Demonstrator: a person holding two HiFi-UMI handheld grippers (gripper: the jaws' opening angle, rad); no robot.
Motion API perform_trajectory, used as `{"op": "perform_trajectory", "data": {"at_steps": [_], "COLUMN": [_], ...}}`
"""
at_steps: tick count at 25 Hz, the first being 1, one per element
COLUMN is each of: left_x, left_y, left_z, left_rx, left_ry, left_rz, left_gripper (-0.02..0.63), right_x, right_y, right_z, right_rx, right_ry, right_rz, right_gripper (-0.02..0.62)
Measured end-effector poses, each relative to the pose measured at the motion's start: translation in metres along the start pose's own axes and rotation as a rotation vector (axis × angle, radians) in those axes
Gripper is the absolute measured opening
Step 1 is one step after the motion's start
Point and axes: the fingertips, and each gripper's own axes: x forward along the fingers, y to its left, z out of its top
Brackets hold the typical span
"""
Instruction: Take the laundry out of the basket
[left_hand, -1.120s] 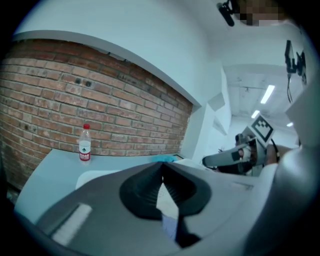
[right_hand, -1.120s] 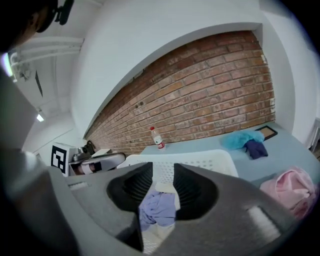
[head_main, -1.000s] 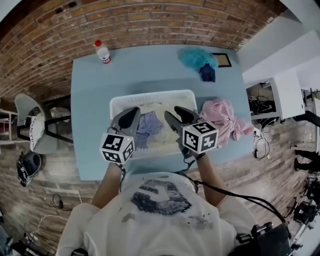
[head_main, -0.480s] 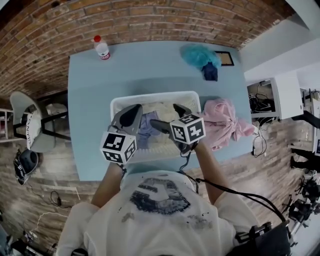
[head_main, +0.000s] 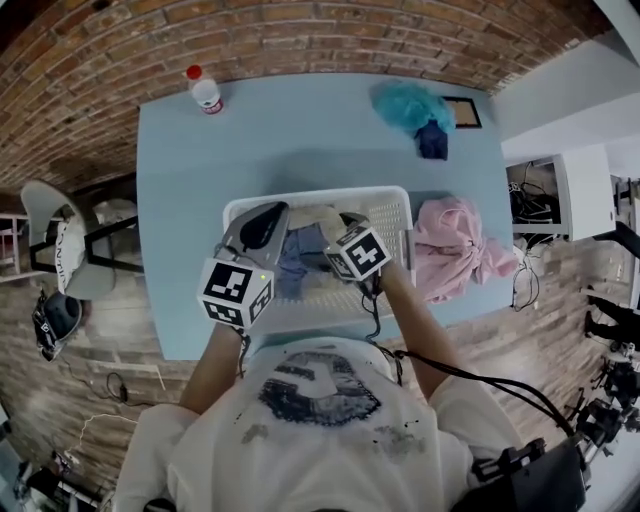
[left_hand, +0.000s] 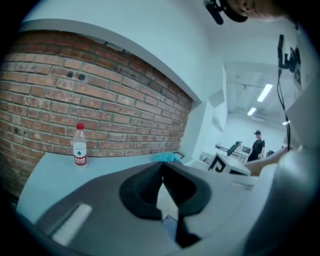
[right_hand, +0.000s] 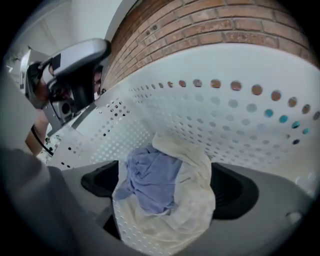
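Note:
A white perforated basket (head_main: 300, 196) stands on the light blue table (head_main: 180, 200), near its front edge. Inside lie a lilac cloth (head_main: 300, 255) and a cream cloth (head_main: 318, 218). My right gripper (head_main: 335, 238) reaches down into the basket. Its jaws are opening wide, and the lilac cloth (right_hand: 152, 182) and cream cloth (right_hand: 192, 200) are bunched between them without being pinched. The basket wall (right_hand: 225, 120) rises just behind. My left gripper (head_main: 270, 212) hovers over the basket's left part, shut (left_hand: 161, 167), with nothing in it.
A pink garment (head_main: 455, 250) lies on the table right of the basket. A teal cloth (head_main: 410, 105) and a dark blue one (head_main: 432, 140) sit at the far right corner beside a small frame (head_main: 465, 112). A water bottle (head_main: 205, 92) stands at the far left. A chair (head_main: 60, 240) is left of the table.
My right gripper has moved left from the basket's right edge down into the basket, over the cloths, and its jaws have spread. The left gripper has barely moved.

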Motion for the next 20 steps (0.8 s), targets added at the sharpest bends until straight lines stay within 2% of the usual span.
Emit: {"op": "perform_trajectory", "data": {"at_steps": [9,20], "left_x": [0.012,0.018], "left_y": [0.004,0.008], "left_z": [0.0,-0.003], "left_rx": [-0.036,-0.068], "left_ry": [0.019,0.035], "left_rz": [-0.053,-0.065], "left_gripper": [-0.009,-0.009], "right_x": [0.043,0.076], "right_y": [-0.008,-0.01], "right_z": [-0.021,-0.025], "right_rx": [-0.059,-0.161], "right_ry": [0.152,0.205], "right_rz": [-0.004,-0.051], "right_gripper": [0.574,0.574]}}
